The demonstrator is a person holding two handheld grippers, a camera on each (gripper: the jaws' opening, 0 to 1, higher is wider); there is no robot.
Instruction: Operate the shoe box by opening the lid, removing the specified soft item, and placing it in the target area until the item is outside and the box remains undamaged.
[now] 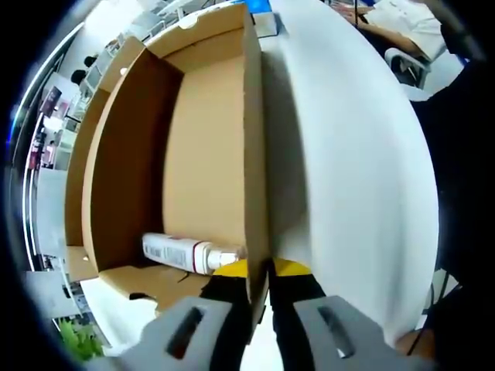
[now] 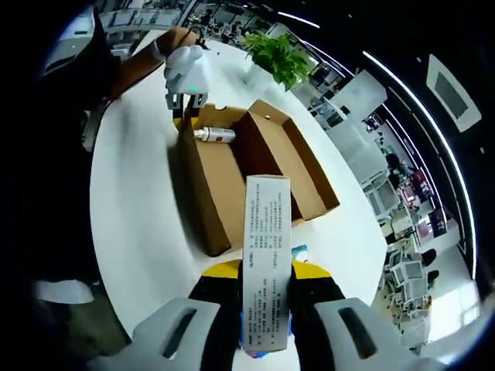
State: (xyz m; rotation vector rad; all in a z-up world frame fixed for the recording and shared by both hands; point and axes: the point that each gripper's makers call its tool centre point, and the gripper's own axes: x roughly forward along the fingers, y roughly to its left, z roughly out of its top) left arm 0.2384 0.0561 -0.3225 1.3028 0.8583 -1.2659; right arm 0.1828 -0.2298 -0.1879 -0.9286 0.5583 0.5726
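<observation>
Two grippers busy | left gripper [image 1: 259, 290] clamps shoe box [image 1: 209, 147] wall | right gripper [image 2: 267, 297] holds carton [image 2: 267, 247]

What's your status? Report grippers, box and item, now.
Left gripper shut on shoe box wall, steadying it. Right gripper shut on white carton, lifted above the white table. Lid open; white tube left inside. Nothing in the way.

Left gripper [image 1: 259, 309]: grey housings, black fingers [image 1: 224, 309], yellow caps at base. Right gripper [image 2: 267, 309]: same grey, black, yellow build. Person's sleeve [image 2: 69, 69]: dark fabric.
</observation>
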